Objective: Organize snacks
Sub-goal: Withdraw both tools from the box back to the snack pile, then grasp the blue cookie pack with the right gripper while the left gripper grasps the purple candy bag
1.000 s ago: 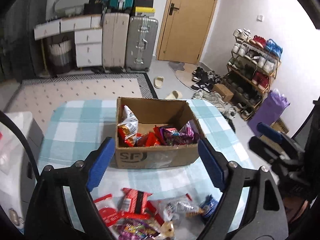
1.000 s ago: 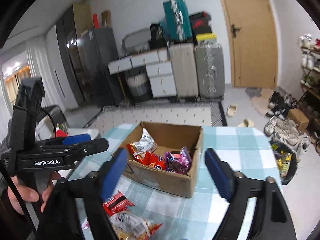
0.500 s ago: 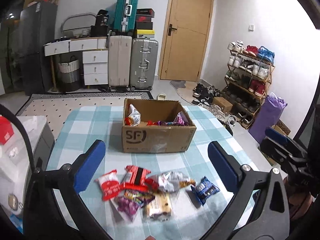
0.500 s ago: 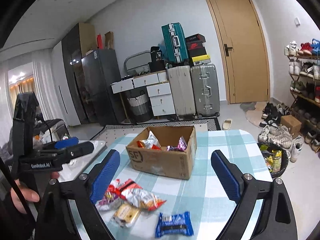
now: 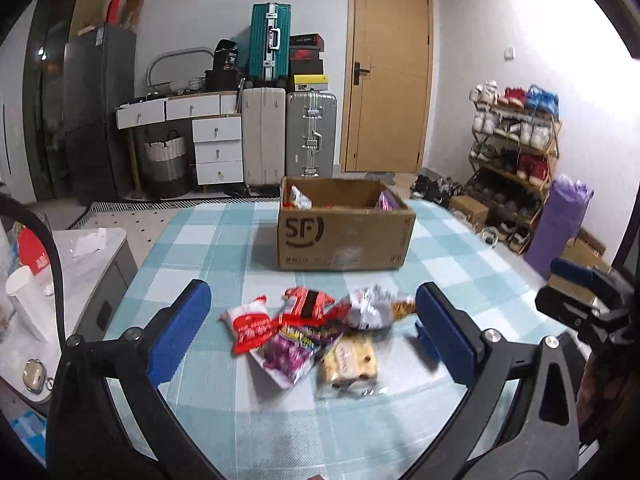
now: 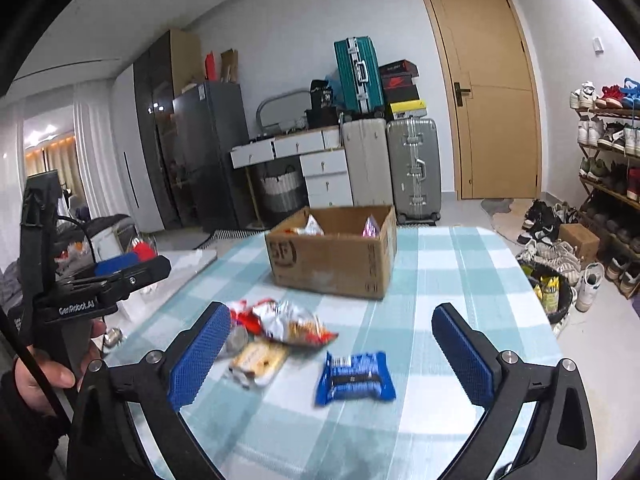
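A brown cardboard box (image 5: 344,236) (image 6: 334,260) stands on the checked tablecloth with several snack bags inside. In front of it lies a loose pile: a red bag (image 5: 252,326), a purple bag (image 5: 286,354), a biscuit pack (image 5: 352,362) (image 6: 256,360), a silver bag (image 5: 370,310) (image 6: 290,322). A blue cookie pack (image 6: 354,378) lies apart to the right. My left gripper (image 5: 310,328) is open above the pile, holding nothing. My right gripper (image 6: 334,354) is opening wide above the blue pack and holds nothing.
The table (image 5: 208,240) is covered in a teal-and-white cloth. A low white side table (image 5: 88,252) with a white cup (image 5: 28,304) stands left. A shoe rack (image 5: 516,152), suitcases (image 5: 310,136) and a door (image 5: 388,96) stand behind. A bin (image 6: 550,288) sits right of the table.
Both grippers have pulled back from the box and dropped lower, so the loose pile now lies between their fingers. Both sets of jaws have spread wider.
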`<control>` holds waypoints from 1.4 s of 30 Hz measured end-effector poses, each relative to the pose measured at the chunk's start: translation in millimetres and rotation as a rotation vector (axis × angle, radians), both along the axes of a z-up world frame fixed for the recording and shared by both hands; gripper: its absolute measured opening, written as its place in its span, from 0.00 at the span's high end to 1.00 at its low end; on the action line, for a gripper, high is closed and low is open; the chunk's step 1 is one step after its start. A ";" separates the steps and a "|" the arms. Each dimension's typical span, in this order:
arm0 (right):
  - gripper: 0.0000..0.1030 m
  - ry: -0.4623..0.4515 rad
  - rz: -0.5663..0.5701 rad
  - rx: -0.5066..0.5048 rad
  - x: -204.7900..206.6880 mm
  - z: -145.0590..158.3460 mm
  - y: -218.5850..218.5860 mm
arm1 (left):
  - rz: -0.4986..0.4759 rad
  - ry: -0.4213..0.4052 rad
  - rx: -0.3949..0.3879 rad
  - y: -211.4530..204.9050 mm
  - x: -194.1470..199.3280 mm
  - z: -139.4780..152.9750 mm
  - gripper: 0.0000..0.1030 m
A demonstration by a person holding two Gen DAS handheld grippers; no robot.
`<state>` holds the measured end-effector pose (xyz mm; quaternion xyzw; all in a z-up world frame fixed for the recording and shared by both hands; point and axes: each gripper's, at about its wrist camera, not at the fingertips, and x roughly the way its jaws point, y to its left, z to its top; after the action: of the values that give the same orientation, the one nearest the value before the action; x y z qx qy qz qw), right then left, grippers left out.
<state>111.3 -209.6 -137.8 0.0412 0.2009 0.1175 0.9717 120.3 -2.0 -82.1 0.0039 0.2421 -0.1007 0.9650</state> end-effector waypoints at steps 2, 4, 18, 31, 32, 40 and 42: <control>0.01 0.028 0.010 0.000 6.7 -10.7 2.2 | 0.005 0.009 0.007 -0.4 -2.3 -13.9 0.01; 0.01 0.057 0.011 -0.007 12.8 -18.8 4.1 | 0.001 0.023 -0.006 -0.8 5.1 -25.1 0.01; 0.01 0.286 0.010 0.006 78.5 -81.0 -4.6 | 0.022 0.122 -0.012 3.4 42.7 -93.9 0.01; 0.03 0.436 -0.011 -0.020 128.3 -113.2 1.6 | 0.048 0.189 -0.025 6.6 66.8 -116.8 0.01; 0.04 0.449 -0.012 -0.017 131.3 -115.3 1.3 | 0.053 0.191 -0.020 6.7 65.6 -115.4 0.01; 0.30 0.458 -0.018 -0.089 135.3 -119.2 11.0 | 0.065 0.224 -0.016 6.8 74.1 -121.4 0.01; 0.41 0.453 -0.005 -0.081 133.5 -118.8 11.2 | 0.070 0.228 -0.023 9.3 71.3 -120.7 0.01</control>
<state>244.8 -198.5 -256.6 0.0278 0.4185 0.0945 0.9029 191.5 7.3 -202.8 -0.0272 0.3492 -0.0696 0.9341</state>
